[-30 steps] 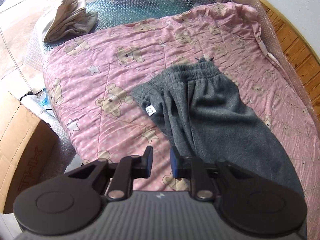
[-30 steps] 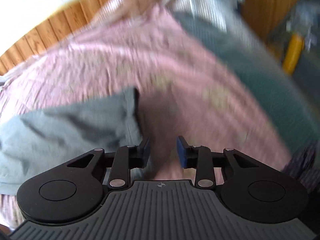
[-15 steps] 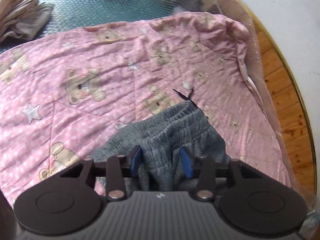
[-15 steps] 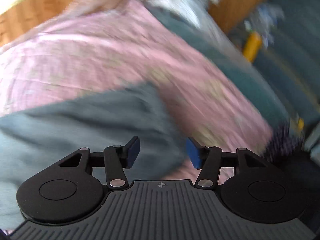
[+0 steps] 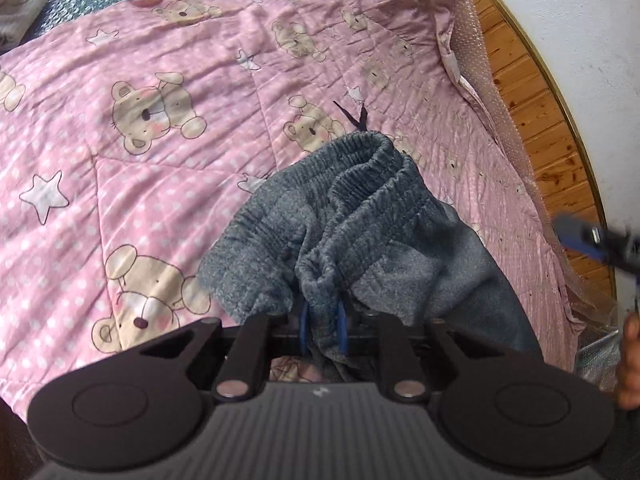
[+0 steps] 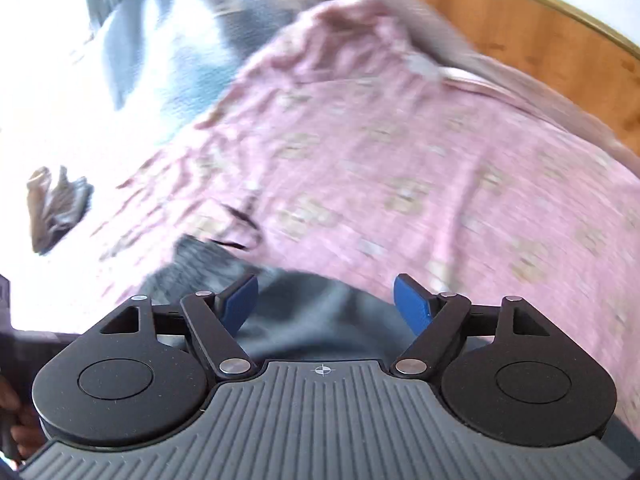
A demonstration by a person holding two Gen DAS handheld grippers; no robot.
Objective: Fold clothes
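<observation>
From the left wrist view, the left gripper [image 5: 322,330] has its jaws pinched tight on a bunched bit of the gray sweatpants [image 5: 360,232], near the stretchy waistband [image 5: 372,160]. The pants lie in a rumpled heap on the pink teddy bear quilt [image 5: 180,140], which covers the bed, with a thin dark drawstring [image 5: 354,118] poking out at the far end. Far left, a beige garment [image 5: 28,0] sits off the quilt. From the right wrist view, which is blurry, the right gripper [image 6: 326,300] has its jaws wide apart and holds nothing, with gray cloth just below it. The folding looks barely started: the pants are not flat yet, and no neat fold shows.
</observation>
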